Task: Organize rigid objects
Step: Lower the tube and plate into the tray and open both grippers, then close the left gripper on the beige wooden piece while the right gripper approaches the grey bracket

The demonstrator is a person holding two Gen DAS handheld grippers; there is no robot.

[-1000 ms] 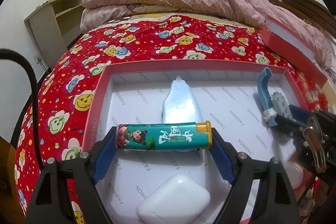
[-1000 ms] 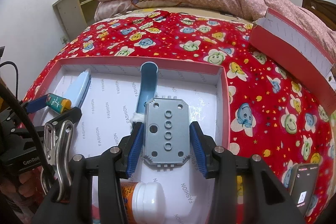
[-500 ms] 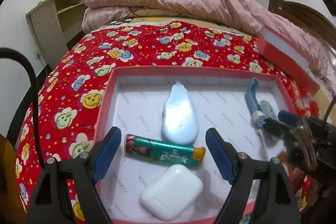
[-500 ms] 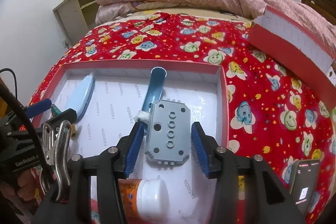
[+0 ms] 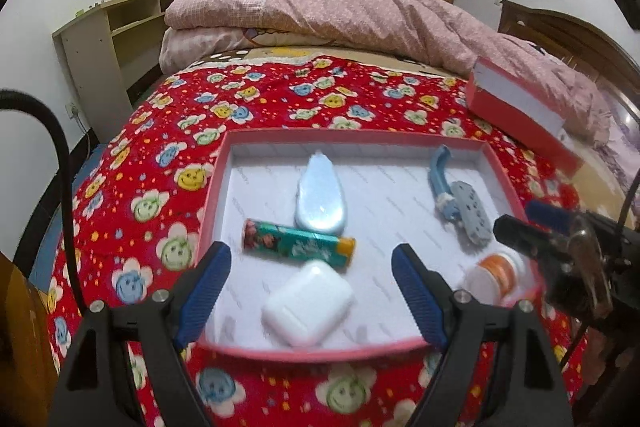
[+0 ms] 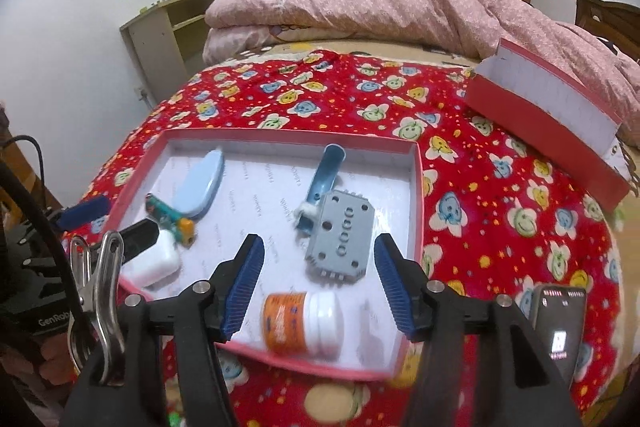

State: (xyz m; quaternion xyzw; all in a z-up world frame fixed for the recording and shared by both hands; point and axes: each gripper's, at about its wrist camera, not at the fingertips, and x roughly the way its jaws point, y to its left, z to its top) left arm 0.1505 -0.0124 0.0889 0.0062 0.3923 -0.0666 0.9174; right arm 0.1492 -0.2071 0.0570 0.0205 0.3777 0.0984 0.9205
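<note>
A shallow pink box [image 5: 500,171] [image 6: 416,187] lies on the red bedspread. In it lie a green lighter [image 5: 298,245] [image 6: 170,215], a pale blue case [image 5: 320,195] [image 6: 198,183], a white earbud case [image 5: 308,303] [image 6: 154,263], a blue shoehorn [image 5: 438,167] [image 6: 324,175], a grey power strip [image 5: 472,215] [image 6: 342,239] and an orange-labelled bottle [image 5: 494,277] [image 6: 306,323]. My left gripper [image 5: 312,291] is open and empty above the box's near edge. My right gripper [image 6: 320,283] is open and empty, just short of the power strip.
The box's red lid [image 5: 520,111] [image 6: 552,131] leans at the right on the bedspread. A pink quilt [image 5: 340,15] is piled behind. A phone [image 6: 558,327] lies at the right edge. A shelf unit [image 5: 112,39] stands left of the bed.
My left gripper let go of the lighter and my right let go of the power strip. Both opened and pulled back and up from the box.
</note>
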